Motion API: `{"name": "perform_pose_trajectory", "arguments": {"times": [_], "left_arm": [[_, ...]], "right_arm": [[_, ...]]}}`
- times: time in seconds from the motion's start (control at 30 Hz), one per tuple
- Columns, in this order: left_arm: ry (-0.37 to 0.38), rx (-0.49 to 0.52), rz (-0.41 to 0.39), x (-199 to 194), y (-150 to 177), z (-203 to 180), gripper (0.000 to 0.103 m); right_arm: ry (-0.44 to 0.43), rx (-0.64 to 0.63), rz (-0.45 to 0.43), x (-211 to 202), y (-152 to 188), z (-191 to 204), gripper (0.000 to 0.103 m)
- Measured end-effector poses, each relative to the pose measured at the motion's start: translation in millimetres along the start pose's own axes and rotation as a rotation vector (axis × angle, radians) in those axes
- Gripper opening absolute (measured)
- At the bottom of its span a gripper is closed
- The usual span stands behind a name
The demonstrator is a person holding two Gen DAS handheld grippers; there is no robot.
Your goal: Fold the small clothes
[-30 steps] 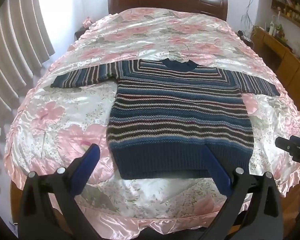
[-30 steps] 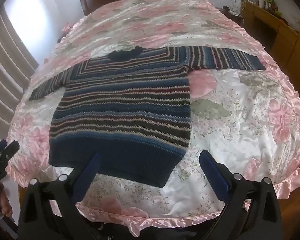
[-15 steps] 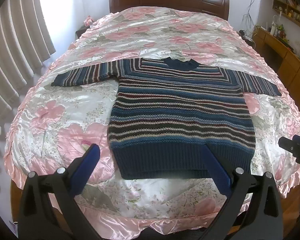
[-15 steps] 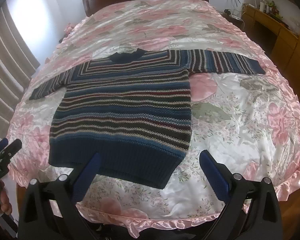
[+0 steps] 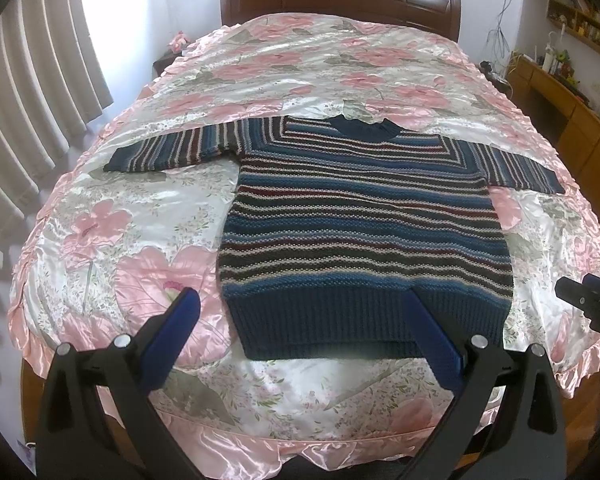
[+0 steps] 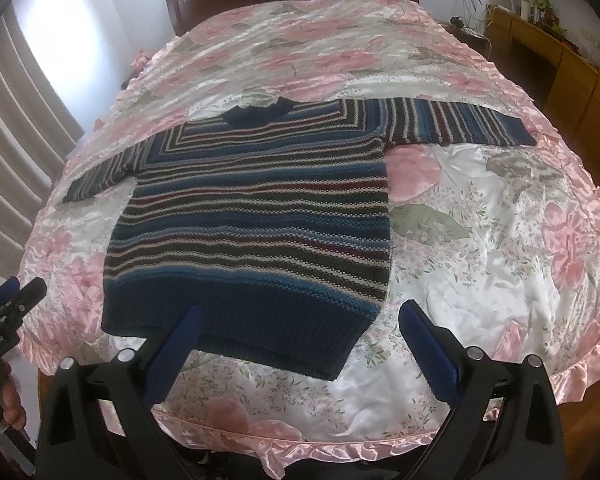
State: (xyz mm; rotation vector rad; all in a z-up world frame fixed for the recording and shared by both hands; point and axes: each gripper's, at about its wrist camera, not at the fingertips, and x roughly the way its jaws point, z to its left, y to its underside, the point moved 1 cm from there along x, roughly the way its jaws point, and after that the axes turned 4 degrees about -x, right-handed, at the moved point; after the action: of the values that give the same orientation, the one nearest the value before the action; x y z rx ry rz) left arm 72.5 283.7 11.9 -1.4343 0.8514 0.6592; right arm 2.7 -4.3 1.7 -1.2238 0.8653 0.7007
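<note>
Striped navy knit sweater lies flat on the pink floral satin bed, just ahead of my left claw and right claw, both wide open, empty. Folding unstarted; next I grab a sleeve.

White lettering on right claw beginning "DA", rest cut off, print on left claw illegible

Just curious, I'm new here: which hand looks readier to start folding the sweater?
Right, marginally: both hover open, but the sweater hem corner sits more centrally between the jaws of the right gripper than the left gripper.
</note>
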Motion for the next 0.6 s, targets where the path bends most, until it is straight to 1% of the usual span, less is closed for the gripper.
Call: {"name": "perform_pose_trajectory", "arguments": {"times": [0.37, 0.6], "left_arm": [[-0.001, -0.001, 0.000, -0.8, 0.3, -1.3, 0.100], [-0.001, -0.005, 0.001, 2.5, 0.5, 4.5, 0.100]], "right_arm": [[0.010, -0.024, -0.004, 1.1, -0.5, 3.4, 0.099], [0.011, -0.025, -0.011, -0.6, -0.5, 2.9, 0.099]]}}
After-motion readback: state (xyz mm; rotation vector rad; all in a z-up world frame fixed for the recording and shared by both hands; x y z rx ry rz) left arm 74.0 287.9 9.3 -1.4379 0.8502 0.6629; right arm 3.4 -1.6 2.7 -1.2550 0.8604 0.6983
